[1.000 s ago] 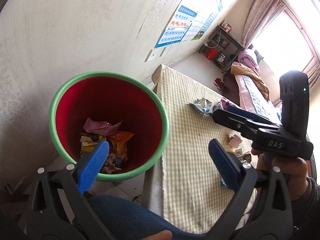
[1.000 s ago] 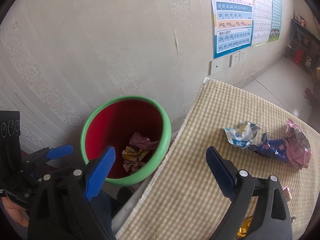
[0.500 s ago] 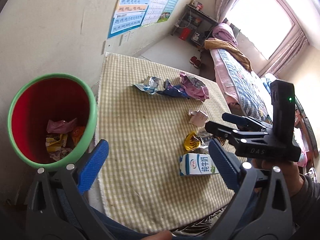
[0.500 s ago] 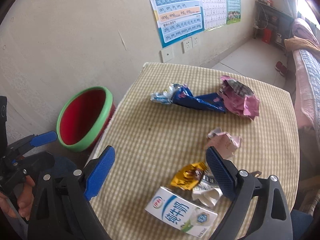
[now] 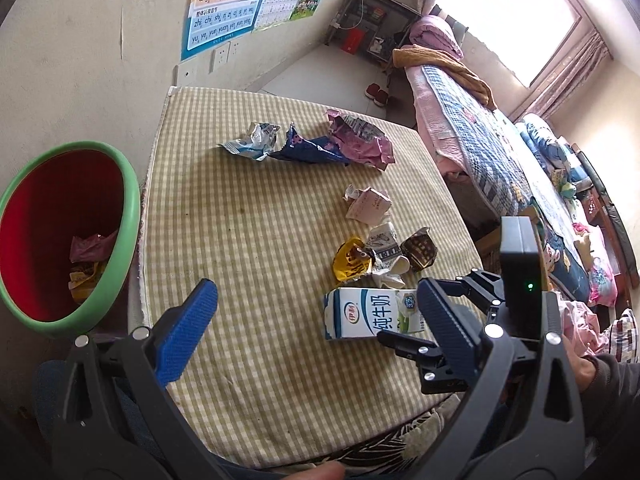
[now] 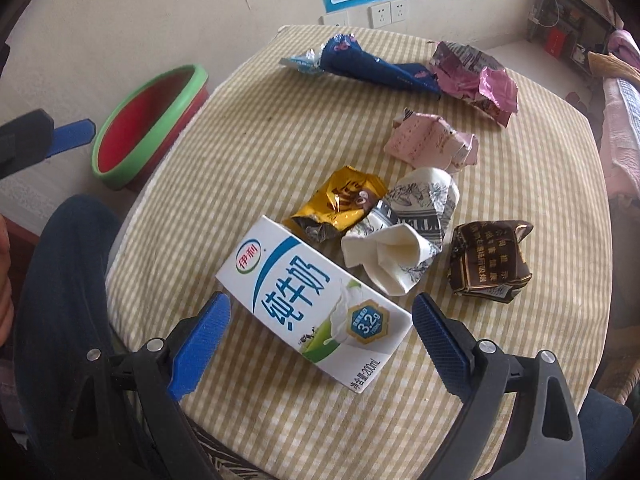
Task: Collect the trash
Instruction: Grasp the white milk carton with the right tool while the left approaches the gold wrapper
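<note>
The right gripper (image 6: 320, 334) hangs with its blue pads spread wide above the near end of a white milk carton (image 6: 316, 298) lying flat on the checked tablecloth (image 6: 248, 148). Just beyond it lie a gold wrapper (image 6: 340, 200), a crumpled paper cup (image 6: 400, 240) and a brown wrapper (image 6: 488, 262). The red bin with a green rim (image 6: 148, 120) stands off the table's left edge.

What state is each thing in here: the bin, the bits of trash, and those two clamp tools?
Bin: upright, some wrappers inside.
Milk carton: lying flat, intact.
Paper cup: crushed.
Gold wrapper: crumpled.
Brown wrapper: crumpled.
Left hand-held gripper: open, empty.
Right hand-held gripper: open, over the carton.
</note>
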Action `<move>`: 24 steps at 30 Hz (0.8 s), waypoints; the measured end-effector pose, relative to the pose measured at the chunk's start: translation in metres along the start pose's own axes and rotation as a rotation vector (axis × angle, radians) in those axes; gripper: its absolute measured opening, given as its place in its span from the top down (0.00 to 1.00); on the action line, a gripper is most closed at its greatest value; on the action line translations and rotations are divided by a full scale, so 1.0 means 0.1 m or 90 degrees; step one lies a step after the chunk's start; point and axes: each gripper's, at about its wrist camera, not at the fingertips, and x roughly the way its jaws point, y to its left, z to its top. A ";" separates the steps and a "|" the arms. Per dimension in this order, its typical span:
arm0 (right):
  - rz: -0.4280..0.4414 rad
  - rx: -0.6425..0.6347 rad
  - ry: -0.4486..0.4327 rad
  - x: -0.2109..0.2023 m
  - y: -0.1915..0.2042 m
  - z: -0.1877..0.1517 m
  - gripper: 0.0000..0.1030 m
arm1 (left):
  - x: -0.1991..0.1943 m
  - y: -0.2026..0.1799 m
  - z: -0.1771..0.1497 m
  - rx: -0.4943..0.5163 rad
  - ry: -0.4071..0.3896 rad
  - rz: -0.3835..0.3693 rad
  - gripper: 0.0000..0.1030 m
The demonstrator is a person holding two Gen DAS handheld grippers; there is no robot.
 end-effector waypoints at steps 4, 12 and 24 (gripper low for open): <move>-0.032 -0.035 -0.002 0.08 0.05 0.01 0.12 | 0.06 0.03 -0.03 -0.006 0.007 0.001 0.05; -0.038 -0.072 0.038 0.31 0.05 0.06 0.14 | 0.14 0.17 -0.08 -0.028 0.018 0.003 0.05; -0.059 -0.147 0.074 0.48 0.24 -0.10 0.41 | 0.27 0.26 -0.12 -0.044 0.030 -0.004 0.05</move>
